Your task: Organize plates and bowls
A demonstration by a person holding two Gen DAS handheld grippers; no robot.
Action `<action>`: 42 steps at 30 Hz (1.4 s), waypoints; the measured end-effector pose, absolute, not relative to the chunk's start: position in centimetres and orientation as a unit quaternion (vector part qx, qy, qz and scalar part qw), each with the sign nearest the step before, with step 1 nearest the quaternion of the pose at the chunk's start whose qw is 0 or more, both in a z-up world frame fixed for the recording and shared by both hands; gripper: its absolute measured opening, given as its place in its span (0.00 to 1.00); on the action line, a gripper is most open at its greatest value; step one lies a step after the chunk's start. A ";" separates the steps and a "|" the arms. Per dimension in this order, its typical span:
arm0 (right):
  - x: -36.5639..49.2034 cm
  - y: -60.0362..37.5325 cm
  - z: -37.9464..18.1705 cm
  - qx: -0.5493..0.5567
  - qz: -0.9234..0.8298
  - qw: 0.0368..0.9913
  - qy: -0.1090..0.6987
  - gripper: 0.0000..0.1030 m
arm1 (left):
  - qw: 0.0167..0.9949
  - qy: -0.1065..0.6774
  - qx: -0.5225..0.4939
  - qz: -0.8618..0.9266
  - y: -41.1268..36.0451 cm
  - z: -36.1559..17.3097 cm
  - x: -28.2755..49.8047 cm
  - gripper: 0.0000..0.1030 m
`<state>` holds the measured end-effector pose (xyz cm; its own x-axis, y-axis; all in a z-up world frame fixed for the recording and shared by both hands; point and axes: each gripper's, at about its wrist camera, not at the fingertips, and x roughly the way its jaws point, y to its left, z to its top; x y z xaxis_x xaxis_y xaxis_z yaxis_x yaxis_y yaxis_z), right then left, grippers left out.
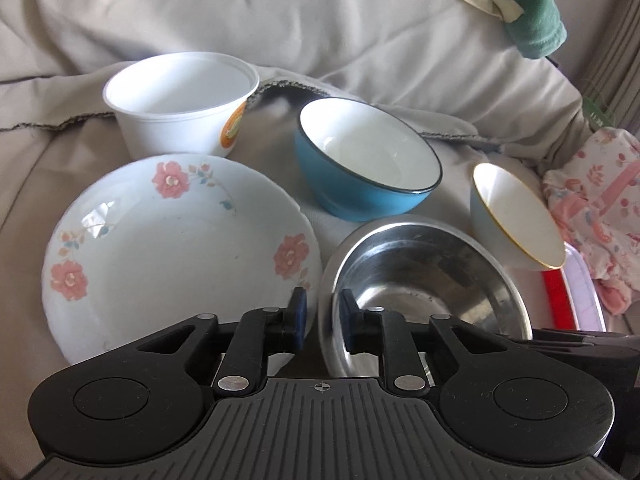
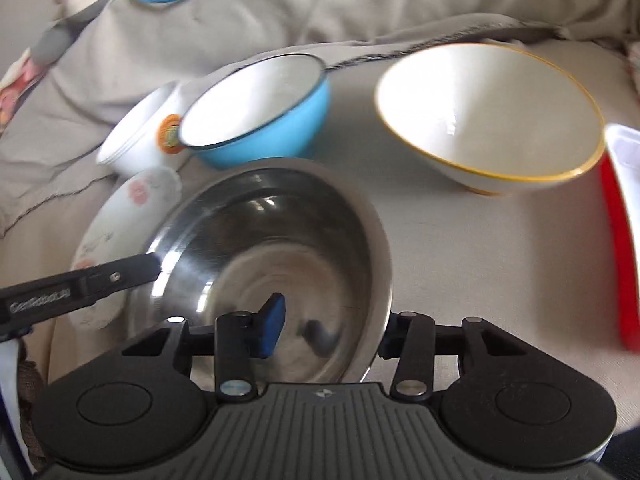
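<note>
A steel bowl (image 1: 420,280) (image 2: 280,220) lies on the beige cloth, closest to both cameras. My left gripper (image 1: 323,316) is shut on its left rim, one blue pad on each side; one of its fingers (image 2: 140,270) shows at that rim in the right wrist view. My right gripper (image 2: 330,332) is shut across the near rim, the inner pad inside the bowl and the outer finger mostly hidden behind the rim. Beside the steel bowl lies a floral plate (image 1: 180,248) (image 2: 132,196). Behind are a blue bowl (image 1: 360,196) (image 2: 272,128) and a gold-rimmed white bowl (image 1: 516,216) (image 2: 480,120).
A white plastic tub (image 1: 176,120) (image 2: 136,140) stands behind the plate. A red-and-white tray (image 1: 560,300) (image 2: 620,240) lies at the right edge, next to the gold-rimmed bowl. Folded beige bedding (image 1: 320,40) rises behind, with a green towel (image 1: 532,12) and pink floral cloth (image 1: 600,208) at the right.
</note>
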<state>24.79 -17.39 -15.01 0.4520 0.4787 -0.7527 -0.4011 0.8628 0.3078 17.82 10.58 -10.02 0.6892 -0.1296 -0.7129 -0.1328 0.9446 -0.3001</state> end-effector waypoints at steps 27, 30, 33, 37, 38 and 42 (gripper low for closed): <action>25.4 -10.9 -8.2 0.043 0.344 0.850 0.397 0.45 | 0.901 0.369 -0.226 -0.013 18.2 -5.5 16.0 0.21; 26.3 -5.4 -8.3 -0.002 0.377 0.840 0.391 0.45 | 0.903 0.364 -0.224 0.045 21.2 -6.0 15.7 0.23; 27.8 -1.1 -10.2 -0.029 0.399 0.822 0.405 0.45 | 0.889 0.354 -0.282 0.075 23.6 -7.9 15.1 0.23; 27.8 0.2 -11.5 -0.004 0.406 0.822 0.400 0.45 | 0.889 0.359 -0.256 0.125 23.5 -9.1 15.9 0.23; 27.6 0.3 -11.8 0.000 0.407 0.823 0.398 0.45 | 0.891 0.361 -0.241 0.133 23.3 -9.2 16.2 0.23; 26.9 0.8 -12.6 -0.041 0.399 0.829 0.390 0.45 | 0.887 0.384 -0.223 0.127 23.2 -10.1 16.8 0.23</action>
